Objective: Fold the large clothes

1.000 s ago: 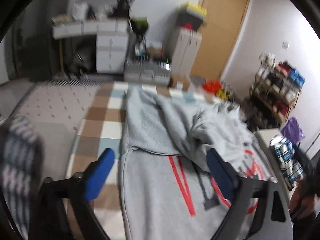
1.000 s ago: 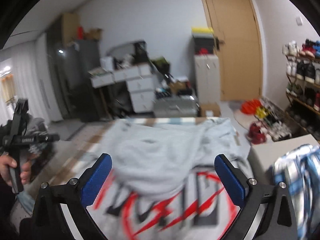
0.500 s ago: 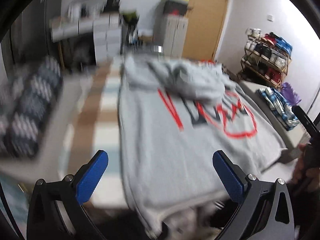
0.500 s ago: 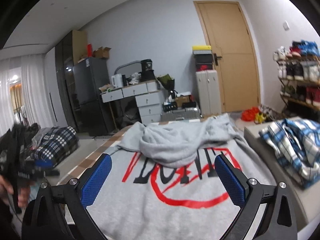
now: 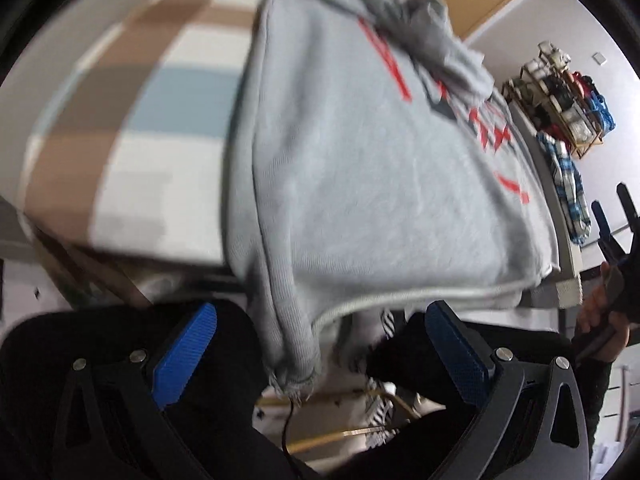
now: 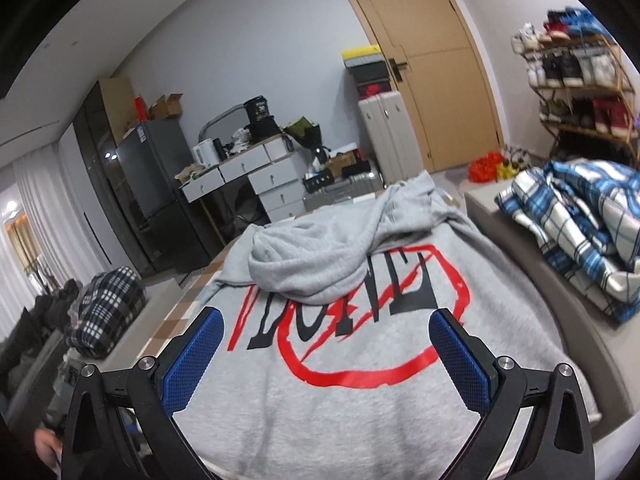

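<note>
One grey hoodie (image 6: 360,380), two open tongs: left (image 5: 320,356), right (image 6: 326,356).

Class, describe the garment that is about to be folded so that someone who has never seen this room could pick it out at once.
Start at the checked brown, white and blue bed cover. Spread flat across it lies the grey hoodie, its hood flopped over the chest. Unlike the blue plaid bundle and the black-and-white checked bundle on either side, it is plain grey with a large red and black print.

Your left gripper (image 5: 320,354) tilts steeply down, jaws spread wide, gripping nothing. Your right gripper (image 6: 326,354) points nearly level, jaws wide apart, also empty.
</note>
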The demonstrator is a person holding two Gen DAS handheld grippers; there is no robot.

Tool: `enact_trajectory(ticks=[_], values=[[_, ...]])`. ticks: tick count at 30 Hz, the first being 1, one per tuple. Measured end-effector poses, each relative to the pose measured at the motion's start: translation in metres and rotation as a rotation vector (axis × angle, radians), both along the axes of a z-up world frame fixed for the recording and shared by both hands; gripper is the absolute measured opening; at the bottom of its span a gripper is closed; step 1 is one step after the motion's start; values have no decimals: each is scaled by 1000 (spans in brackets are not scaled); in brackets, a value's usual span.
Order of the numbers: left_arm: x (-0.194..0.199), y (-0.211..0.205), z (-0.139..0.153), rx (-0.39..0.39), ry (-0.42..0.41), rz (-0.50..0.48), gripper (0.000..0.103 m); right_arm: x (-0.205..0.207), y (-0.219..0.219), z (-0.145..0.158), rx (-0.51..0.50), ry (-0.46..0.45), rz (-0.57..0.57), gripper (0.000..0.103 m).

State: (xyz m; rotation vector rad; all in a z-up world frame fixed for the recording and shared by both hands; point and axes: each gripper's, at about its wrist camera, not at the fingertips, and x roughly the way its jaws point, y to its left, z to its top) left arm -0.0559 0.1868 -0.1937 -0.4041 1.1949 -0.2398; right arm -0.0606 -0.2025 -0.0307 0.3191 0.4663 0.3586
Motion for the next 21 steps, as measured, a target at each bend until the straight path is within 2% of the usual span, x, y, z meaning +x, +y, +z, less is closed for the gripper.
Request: enact_trajectory(ticks=[8,11,12,13,14,15,16,17,19,21], values=[[14,13,-22,-188,50,30,102,-5,13,3,-44,-24,42,103],[10,8,-20,-224,58,-13,97,-6,16,3,-55,-23,50,103],[9,6,-18,-233,52,-34,87,-5,16,3,-56,-21,51,103],[6,3,-14,-245,36,-63,72,-5,17,2,-57,-19,52,103],[4,0,-11,-249,27,-85,64,-5,17,2,-57,-17,53,103],[2,-4,-7,-252,16,-107,50,-5,17,2,-56,-16,54,103],[-1,-6,-3,-249,0,-123,39,-5,16,2,-54,-16,55,103],[-4,-7,2,-246,-19,-133,35,-5,16,3,-53,-16,54,103],[-6,-8,10,-259,-43,-151,11,-5,16,3,-51,-19,54,103],[-6,-5,17,-282,-78,-165,10,-4,16,4,-50,-20,53,103]])
